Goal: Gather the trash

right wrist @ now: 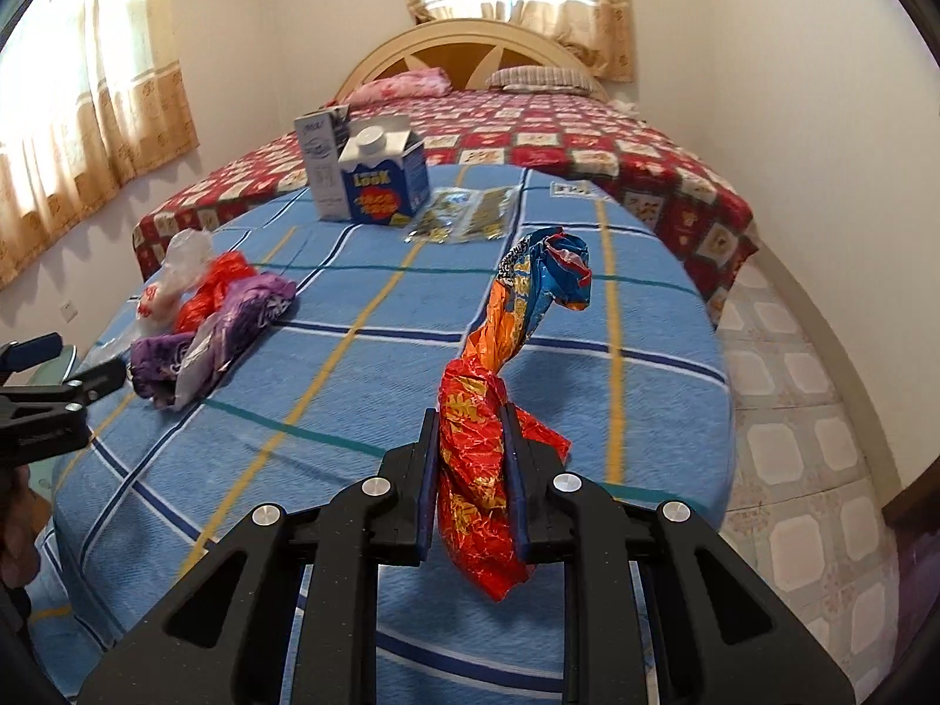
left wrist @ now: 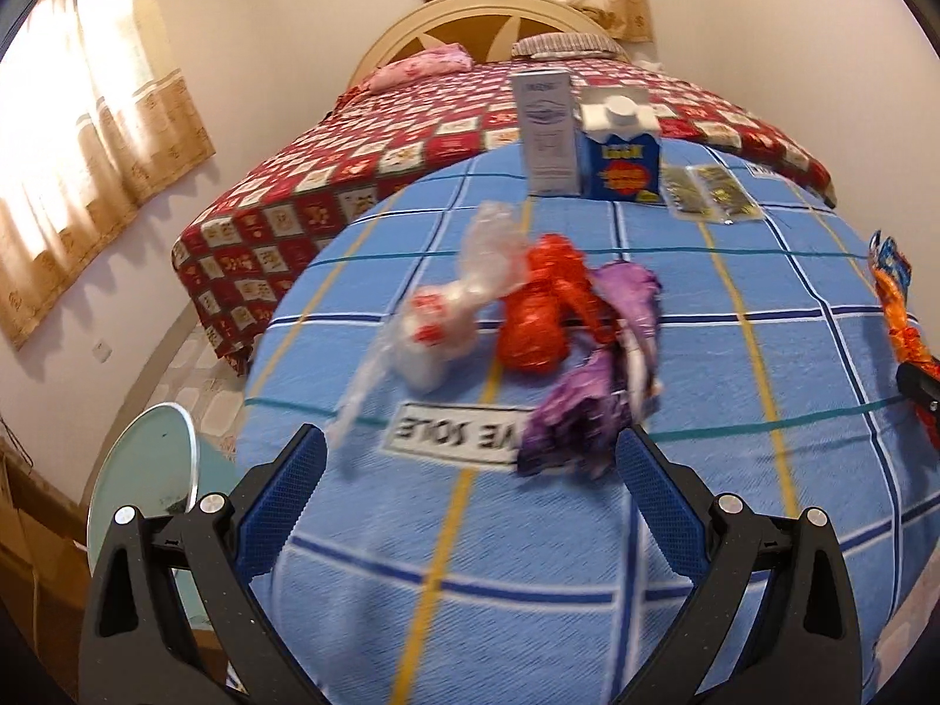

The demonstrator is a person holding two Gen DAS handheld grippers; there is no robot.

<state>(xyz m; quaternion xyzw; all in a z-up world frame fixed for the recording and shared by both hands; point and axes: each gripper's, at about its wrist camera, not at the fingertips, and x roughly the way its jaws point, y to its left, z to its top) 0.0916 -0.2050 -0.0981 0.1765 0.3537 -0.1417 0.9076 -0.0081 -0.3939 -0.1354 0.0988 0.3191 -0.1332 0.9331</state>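
The right gripper (right wrist: 472, 470) was pinched on a crumpled foil snack wrapper (right wrist: 487, 411), red and orange at the clamped end and twisting up to a blue tip, held in the air above the blue checked blanket (right wrist: 352, 470). Its two pads pressed the foil from both sides, with a loose tail of wrapper hanging below the jaws. The left gripper (left wrist: 473, 458) hung over the same blanket with its blue-padded fingers (left wrist: 282, 505) spread wide and nothing between them; its right finger stood just beside a crumpled purple wrapper (left wrist: 587, 405), though blur made it impossible to tell whether they touched. That purple wrapper lay in a small heap with a crumpled red wrapper (left wrist: 540, 311) and a clear plastic bag with red print (left wrist: 440, 317), all three bunched together near the middle of the blanket. Farther back stood a blue carton with a white cap (left wrist: 621, 147) and, touching its left side, a tall white box (left wrist: 549, 129). Just right of the carton some flat clear sachets with dark print (left wrist: 705, 191) lay on the blanket. Beyond them stretched a bed under a red patterned cover (left wrist: 352, 170), with a pink pillow (left wrist: 420, 64) at the headboard. A pale green round bin (left wrist: 147, 470) showed at the lower left, beside the blanket's edge.
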